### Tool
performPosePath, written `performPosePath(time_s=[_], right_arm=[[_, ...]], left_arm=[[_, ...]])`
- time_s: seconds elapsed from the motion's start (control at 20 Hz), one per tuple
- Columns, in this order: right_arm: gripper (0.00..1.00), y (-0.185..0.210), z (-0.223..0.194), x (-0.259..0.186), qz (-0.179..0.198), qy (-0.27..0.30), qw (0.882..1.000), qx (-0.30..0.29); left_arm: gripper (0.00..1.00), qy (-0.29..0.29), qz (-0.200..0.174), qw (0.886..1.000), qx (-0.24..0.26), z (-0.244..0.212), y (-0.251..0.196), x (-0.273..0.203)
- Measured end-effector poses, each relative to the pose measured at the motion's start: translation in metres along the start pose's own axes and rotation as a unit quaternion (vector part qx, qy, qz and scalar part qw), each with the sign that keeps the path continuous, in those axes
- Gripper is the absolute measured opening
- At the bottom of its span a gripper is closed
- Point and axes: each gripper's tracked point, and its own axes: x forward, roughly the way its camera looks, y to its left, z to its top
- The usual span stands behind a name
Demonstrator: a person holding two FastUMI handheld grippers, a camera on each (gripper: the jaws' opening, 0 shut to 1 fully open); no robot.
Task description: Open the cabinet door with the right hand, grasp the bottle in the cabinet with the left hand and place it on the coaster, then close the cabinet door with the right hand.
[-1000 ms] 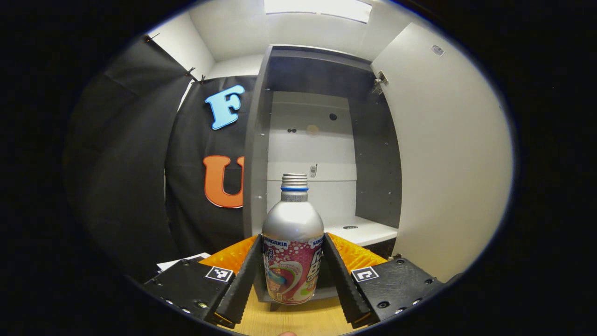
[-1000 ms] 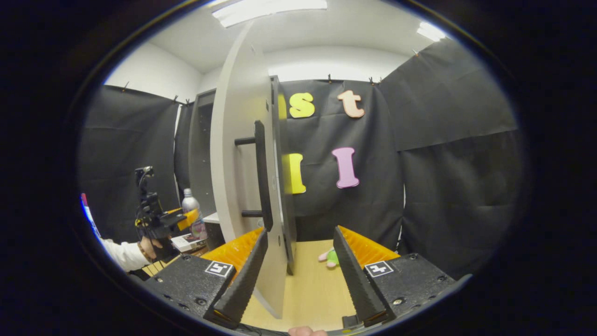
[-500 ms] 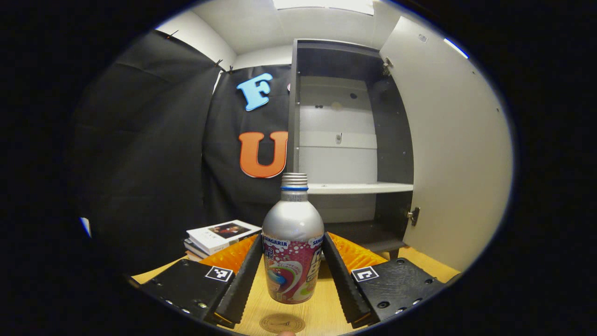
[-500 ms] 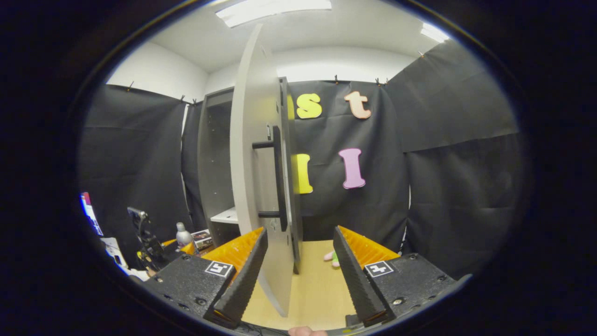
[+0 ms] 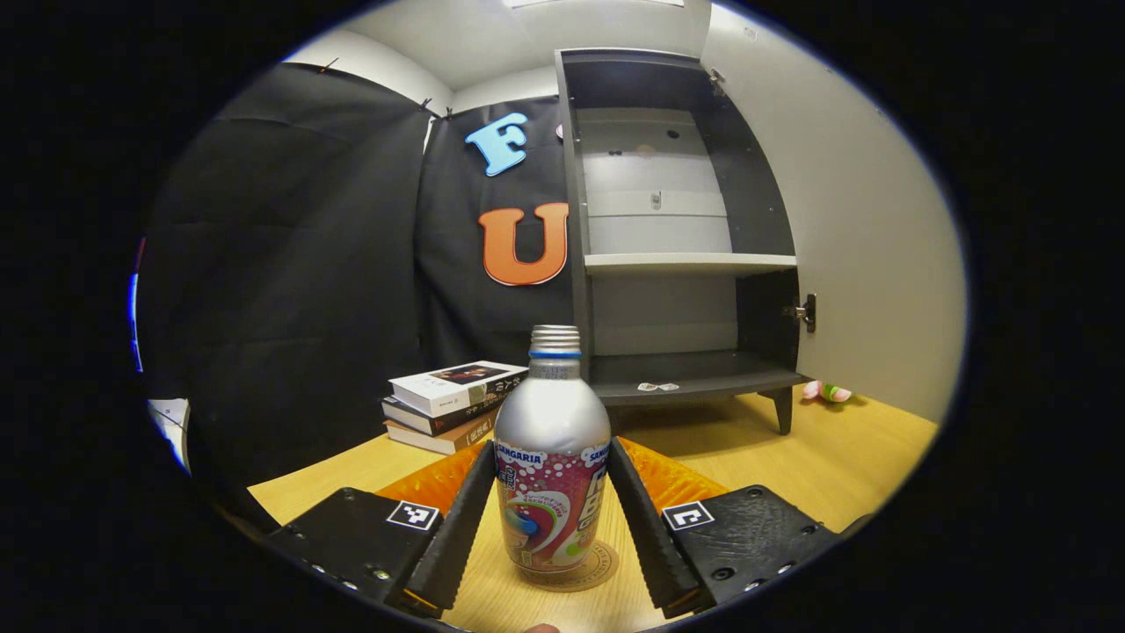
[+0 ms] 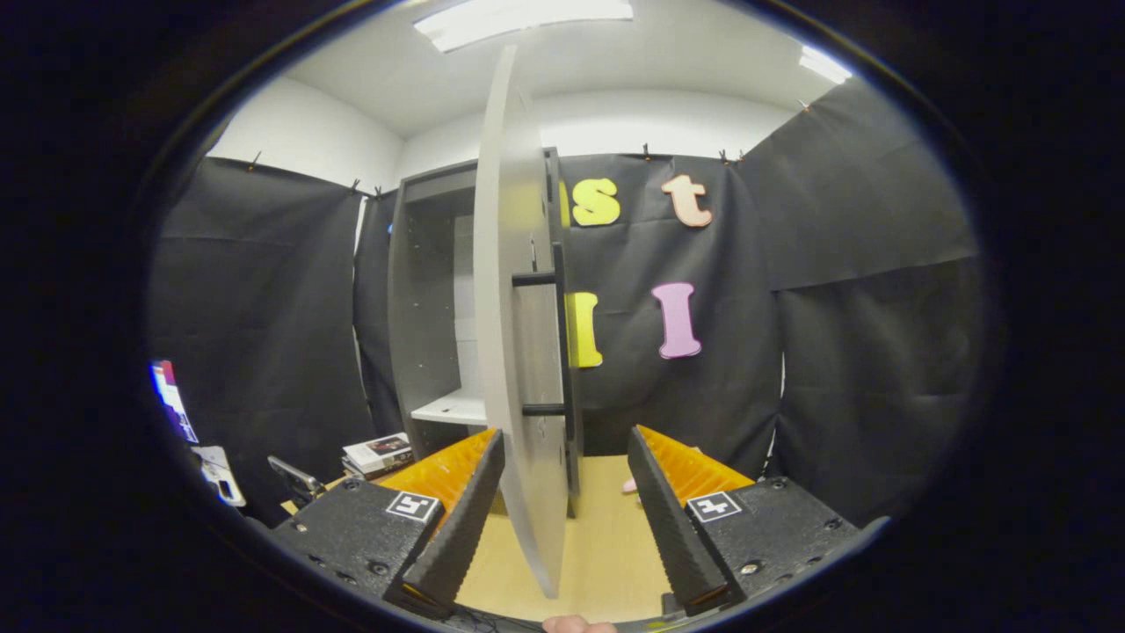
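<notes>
A silver bottle (image 5: 552, 413) with a pink label stands upright in the left gripper view, its base over the round brown coaster (image 5: 591, 570) on the wooden table. My left gripper (image 5: 552, 497) is shut on the bottle's label, one finger on each side. Behind it, the grey cabinet (image 5: 677, 264) stands open, its white door (image 5: 852, 237) swung to the right. In the right gripper view the door (image 6: 518, 352) is seen edge-on, with its dark bar handle (image 6: 561, 334) beyond. My right gripper (image 6: 562, 457) is open just short of the door's edge, holding nothing.
A stack of books (image 5: 453, 400) lies left of the cabinet, also in the right gripper view (image 6: 378, 453). A small plush toy (image 5: 826, 391) sits on the table by the cabinet's right leg. Black cloth walls close in the booth.
My left gripper has carried the bottle out of the cabinet, back and down to the coaster. My right gripper has drawn back from the door handle, still open.
</notes>
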Motion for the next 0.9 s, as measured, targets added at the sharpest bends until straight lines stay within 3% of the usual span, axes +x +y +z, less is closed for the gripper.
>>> performPosePath(time_s=[0.2,0.9], right_arm=[[0.88,-0.004,0.004,-0.002,-0.01,0.0,1.0,-0.004],[0.88,-0.009,0.007,-0.004,-0.024,0.004,1.0,-0.012]], left_arm=[[0.77,0.019,0.01,1.0,-0.013,-0.027,0.005,0.006],[0.77,0.005,0.014,1.0,-0.023,-0.037,-0.006,0.014]])
